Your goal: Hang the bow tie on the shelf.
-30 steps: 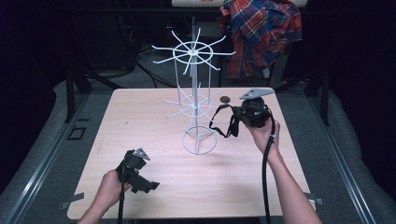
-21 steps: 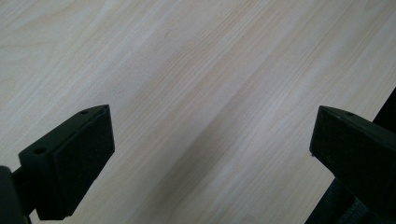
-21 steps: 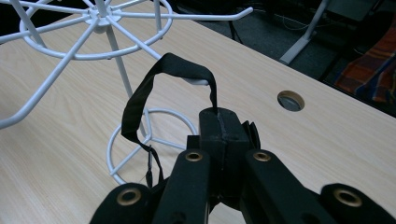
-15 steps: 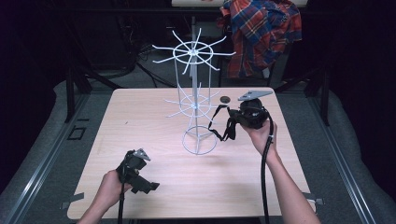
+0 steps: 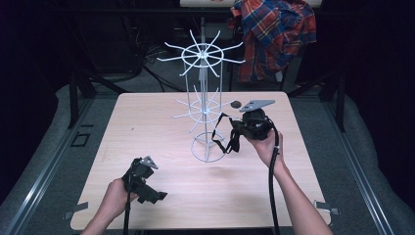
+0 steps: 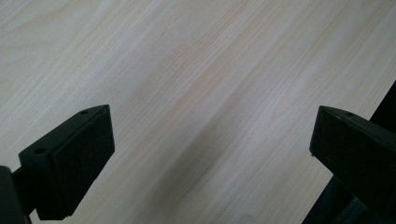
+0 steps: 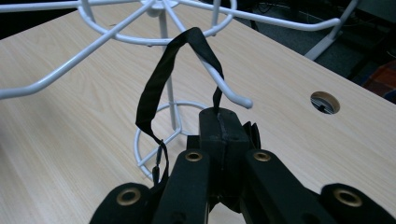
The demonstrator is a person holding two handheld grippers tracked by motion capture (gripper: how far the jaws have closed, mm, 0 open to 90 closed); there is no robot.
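A white wire rack (image 5: pixel 203 98) with two tiers of radiating hooks stands at the table's middle. My right gripper (image 5: pixel 242 130) hovers just right of its lower tier, shut on a small black item with a strap (image 5: pixel 225 135). In the right gripper view the black strap (image 7: pixel 159 79) loops over one white hook (image 7: pixel 224 86) of the lower tier, and the black item (image 7: pixel 223 133) sits pinched between my jaws (image 7: pixel 224 161). My left gripper (image 5: pixel 154 194) rests low at the table's front left, open over bare wood (image 6: pixel 210 154), holding nothing.
The light wooden table (image 5: pixel 147 117) has a round cable hole (image 5: pixel 236 104) behind the right gripper, also seen as a hole (image 7: pixel 325 102) in the right gripper view. A plaid shirt (image 5: pixel 276 34) hangs behind the table. Dark floor and metal rails surround it.
My right gripper has shifted slightly left and nearer with the strapped item, closing on the rack's lower hooks. The left gripper has stayed put.
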